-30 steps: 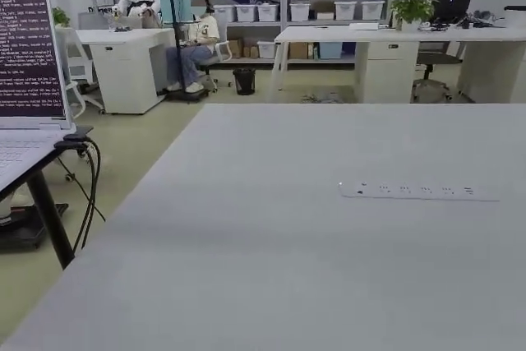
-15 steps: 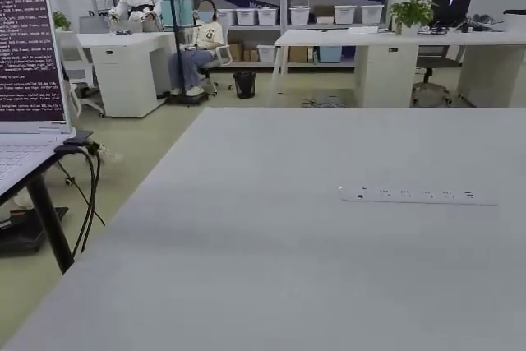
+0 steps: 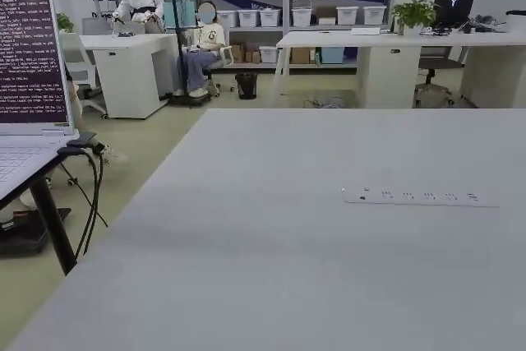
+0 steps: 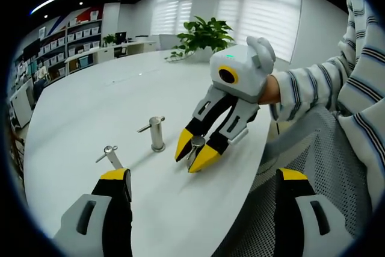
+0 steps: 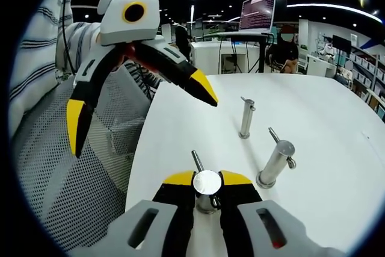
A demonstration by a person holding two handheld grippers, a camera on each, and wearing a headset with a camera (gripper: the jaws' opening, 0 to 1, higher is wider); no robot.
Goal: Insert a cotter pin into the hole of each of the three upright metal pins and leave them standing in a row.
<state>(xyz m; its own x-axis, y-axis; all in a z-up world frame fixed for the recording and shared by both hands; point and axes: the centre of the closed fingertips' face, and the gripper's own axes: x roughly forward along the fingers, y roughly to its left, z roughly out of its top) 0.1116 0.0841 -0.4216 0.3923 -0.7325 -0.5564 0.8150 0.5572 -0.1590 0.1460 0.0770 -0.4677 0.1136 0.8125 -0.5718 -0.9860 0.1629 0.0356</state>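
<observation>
Three upright metal pins stand near the table's edge, each with a thin cotter pin through its top. My right gripper [image 5: 207, 180] is shut on the nearest metal pin [image 5: 207, 186], whose cotter pin [image 5: 197, 161] sticks out of the top. The second pin [image 5: 277, 164] and third pin [image 5: 245, 118] stand free beyond it. In the left gripper view, the right gripper [image 4: 194, 157] holds that pin [image 4: 196, 144], with the other pins at the middle [image 4: 157, 133] and left [image 4: 111, 156]. My left gripper [image 4: 201, 176] is wide open with nothing in it, hovering off the table's edge [image 5: 142, 120].
The grey table [image 3: 271, 236] carries a white power strip [image 3: 419, 197] at the right. A laptop [image 3: 29, 63] stands on a stand at the left with cables [image 3: 89, 195] hanging. A mesh chair seat [image 5: 90, 167] and a striped sleeve [image 4: 337, 82] lie beside the table.
</observation>
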